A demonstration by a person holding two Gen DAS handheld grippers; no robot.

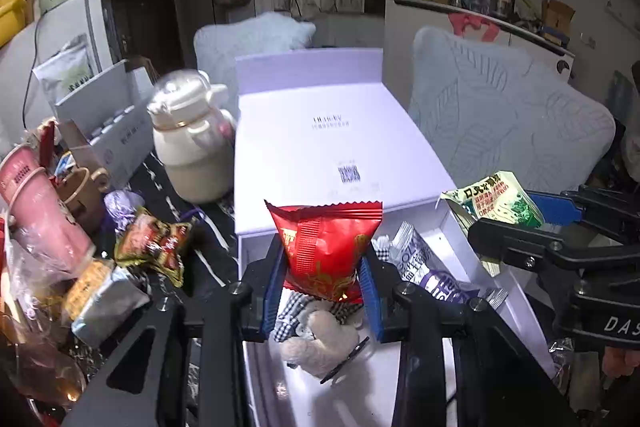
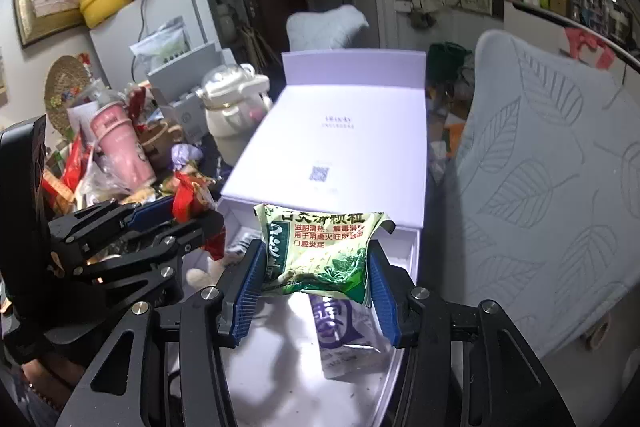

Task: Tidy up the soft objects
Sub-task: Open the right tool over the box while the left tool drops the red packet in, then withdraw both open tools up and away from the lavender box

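My left gripper (image 1: 323, 283) is shut on a red snack packet (image 1: 326, 247), held above the open white box (image 1: 516, 303). Under it in the box lie a small beige plush bear (image 1: 320, 339), a checked cloth (image 1: 288, 311) and a purple-and-white sachet (image 1: 436, 275). My right gripper (image 2: 316, 287) is shut on a green medicine sachet (image 2: 320, 251), also over the white box (image 2: 412, 251), with a purple-and-white sachet (image 2: 344, 335) below it. Each gripper shows in the other's view: the right gripper (image 1: 520, 223) at the right, the left gripper (image 2: 180, 223) at the left.
The box's raised white lid (image 1: 340, 139) stands behind. Left of it the dark table holds a cream bottle (image 1: 192, 147), a pink cup (image 1: 40, 211), loose snack packets (image 1: 156, 247) and a grey carton (image 1: 108, 123). A pale leaf-patterned cushion (image 2: 540, 187) fills the right.
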